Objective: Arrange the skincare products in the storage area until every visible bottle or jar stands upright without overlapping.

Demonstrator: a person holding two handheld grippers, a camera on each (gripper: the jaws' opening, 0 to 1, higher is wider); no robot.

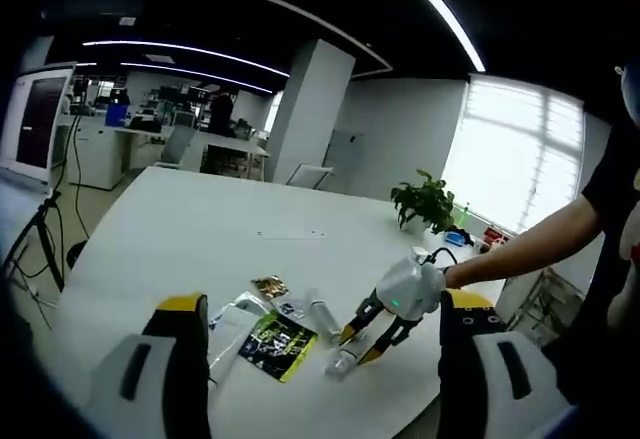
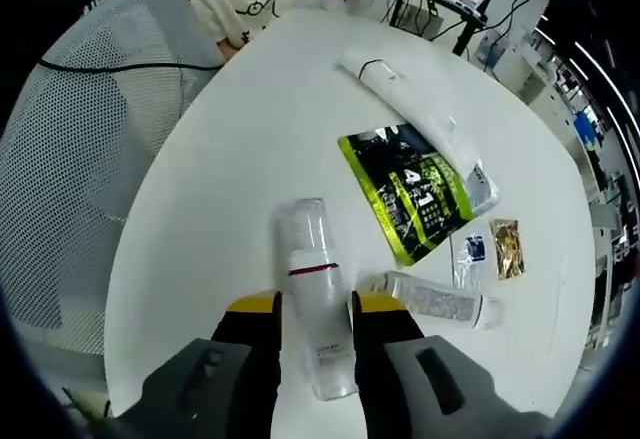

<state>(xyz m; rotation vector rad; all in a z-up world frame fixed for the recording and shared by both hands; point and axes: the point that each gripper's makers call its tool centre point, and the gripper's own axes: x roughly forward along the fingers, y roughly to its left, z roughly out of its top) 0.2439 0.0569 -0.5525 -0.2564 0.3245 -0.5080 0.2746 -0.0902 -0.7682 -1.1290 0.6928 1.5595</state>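
R gripper (image 2: 316,317): jaws closed on a clear bottle (image 2: 313,289) lying flat on the white bench (image 2: 230,159). L gripper (image 1: 325,324) held above bench, jaws open, empty. Second bottle (image 2: 437,300) just right of R jaws; green-black pouch (image 2: 412,192) ahead.

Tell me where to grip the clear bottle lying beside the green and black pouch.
Grip the second clear bottle across its round mid-body, coming straight down from above with the jaws spanning its width. It lies flat on the white table, so only the sides are free. Mind the green and black pouch close by. The right tool already straddles the other bottle.
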